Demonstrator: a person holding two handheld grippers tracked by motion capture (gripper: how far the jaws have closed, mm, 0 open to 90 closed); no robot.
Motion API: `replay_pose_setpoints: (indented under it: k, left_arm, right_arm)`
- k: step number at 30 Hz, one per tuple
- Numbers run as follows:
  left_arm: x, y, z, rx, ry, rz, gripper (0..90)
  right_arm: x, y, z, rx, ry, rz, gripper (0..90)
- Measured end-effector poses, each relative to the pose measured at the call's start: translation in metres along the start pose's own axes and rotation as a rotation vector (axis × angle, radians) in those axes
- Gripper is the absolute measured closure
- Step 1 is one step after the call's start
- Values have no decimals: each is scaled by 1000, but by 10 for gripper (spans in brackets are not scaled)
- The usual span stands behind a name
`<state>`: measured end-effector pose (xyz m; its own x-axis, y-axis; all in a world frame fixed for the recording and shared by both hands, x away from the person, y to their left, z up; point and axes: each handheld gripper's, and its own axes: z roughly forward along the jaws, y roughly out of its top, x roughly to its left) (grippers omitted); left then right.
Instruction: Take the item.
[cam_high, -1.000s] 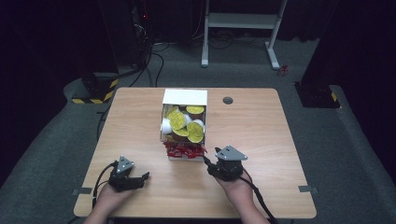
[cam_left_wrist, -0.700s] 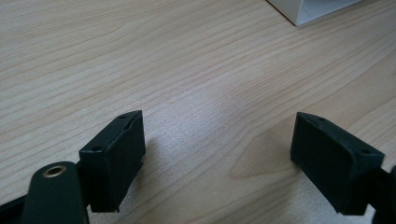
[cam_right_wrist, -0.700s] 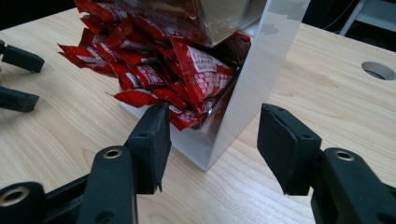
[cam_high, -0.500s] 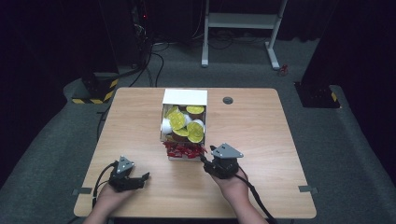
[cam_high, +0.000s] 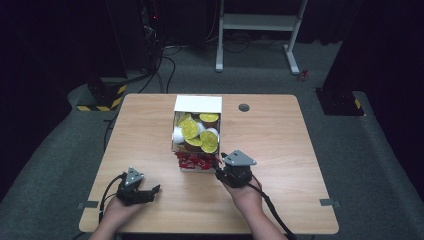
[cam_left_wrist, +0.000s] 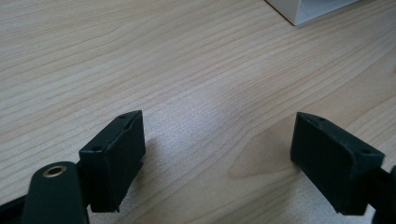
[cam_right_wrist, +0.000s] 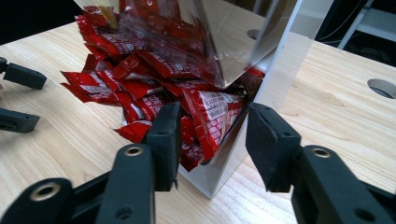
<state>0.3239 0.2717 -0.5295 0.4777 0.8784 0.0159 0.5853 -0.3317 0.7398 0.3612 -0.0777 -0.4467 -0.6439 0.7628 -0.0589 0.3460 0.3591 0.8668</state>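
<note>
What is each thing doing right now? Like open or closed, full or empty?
Left gripper: open, nothing between its jaws, low over bare table.
Right gripper: open, jaws either side of a red packet at the box's front corner.
Box: open on top, full of yellow-lidded cups.
Red packets: piled up, spilling out of the box's low front.
</note>
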Motion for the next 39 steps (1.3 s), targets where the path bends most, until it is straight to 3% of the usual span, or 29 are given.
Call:
replay_pose_setpoints:
  k: [8, 12, 17, 25, 39]
  left_arm:
    - [0, 0, 0, 0, -1, 0, 184]
    - [0, 0, 0, 0, -1, 1, 184]
    - [0, 0, 0, 2, -3, 1, 184]
    - [0, 0, 0, 1, -4, 1, 184]
    - [0, 0, 0, 3, -5, 1, 184]
  right_arm:
    - [-3, 1, -1, -18, -20, -18, 703]
    - [0, 0, 1, -17, -26, -39, 716]
    - [-1, -1, 6, -19, -32, -26, 716]
    - [0, 0, 8, -25, -37, -36, 823]
    - [3, -2, 1, -38, -30, -37, 842]
